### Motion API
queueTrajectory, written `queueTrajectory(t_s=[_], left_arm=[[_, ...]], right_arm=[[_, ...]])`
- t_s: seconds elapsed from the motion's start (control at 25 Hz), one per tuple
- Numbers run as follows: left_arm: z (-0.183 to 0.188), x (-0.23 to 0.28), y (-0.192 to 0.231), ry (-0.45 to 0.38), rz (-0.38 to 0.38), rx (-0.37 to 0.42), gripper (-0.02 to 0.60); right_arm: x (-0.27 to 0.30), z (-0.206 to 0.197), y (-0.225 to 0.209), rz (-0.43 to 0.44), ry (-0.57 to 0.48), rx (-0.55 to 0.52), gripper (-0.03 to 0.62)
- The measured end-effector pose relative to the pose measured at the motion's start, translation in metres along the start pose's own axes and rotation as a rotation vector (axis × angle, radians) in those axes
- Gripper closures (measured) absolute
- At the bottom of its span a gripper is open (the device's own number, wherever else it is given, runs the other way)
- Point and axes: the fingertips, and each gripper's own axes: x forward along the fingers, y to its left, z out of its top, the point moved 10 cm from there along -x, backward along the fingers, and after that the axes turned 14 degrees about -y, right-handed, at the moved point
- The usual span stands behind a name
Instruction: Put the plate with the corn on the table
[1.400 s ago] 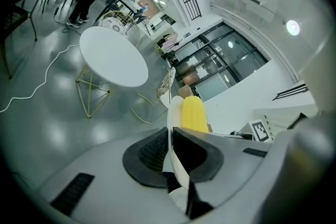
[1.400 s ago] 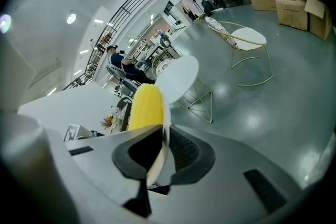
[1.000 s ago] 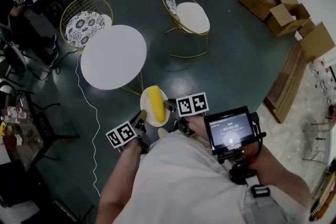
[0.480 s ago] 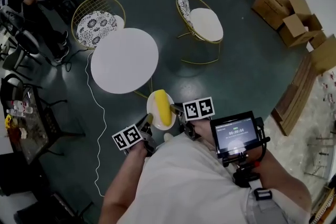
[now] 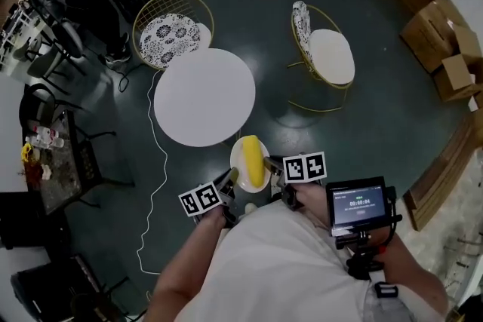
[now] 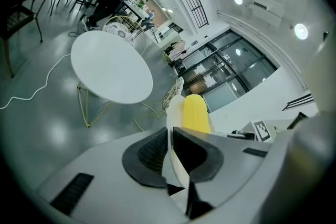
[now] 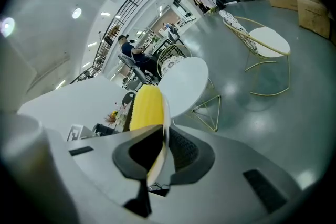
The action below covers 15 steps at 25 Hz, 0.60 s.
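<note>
Plate (image 5: 238, 164) with the corn (image 5: 253, 159) is in the air, just short of the near edge of the round white table (image 5: 204, 96), not over it yet. Left gripper (image 5: 229, 179) pinches the plate rim on one side, right gripper (image 5: 272, 164) pinches the opposite side. Both gripper views show the pads closed on the thin rim.

Risks:
- Corn lies loose on the plate with nothing to stop it. Any tilt between the two grips probably rolls it off.
- Rim-only grips, so an uneven pull could twist the plate out of one pair of pads.
- Coming in low would clip the table edge. Height margin is hard to read from the head view.

Room: tabletop is bare, plenty of landing space. Patterned chair (image 5: 172, 34) sits just behind the table, white-cushion chair (image 5: 328, 56) off to the right, both out of the path. White cable (image 5: 155, 162) runs along the floor at left, a trip hazard if the person steps that way.
</note>
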Motion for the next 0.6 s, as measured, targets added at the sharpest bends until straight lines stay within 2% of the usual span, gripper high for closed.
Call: queueTrajectory(t_s=[0.6], left_arm=[[0.029,0.081,-0.012,-0.079,0.061,-0.042,0.549]], right_arm=[[0.045,0.088,-0.043,0.076,0.057,-0.017,0.553]])
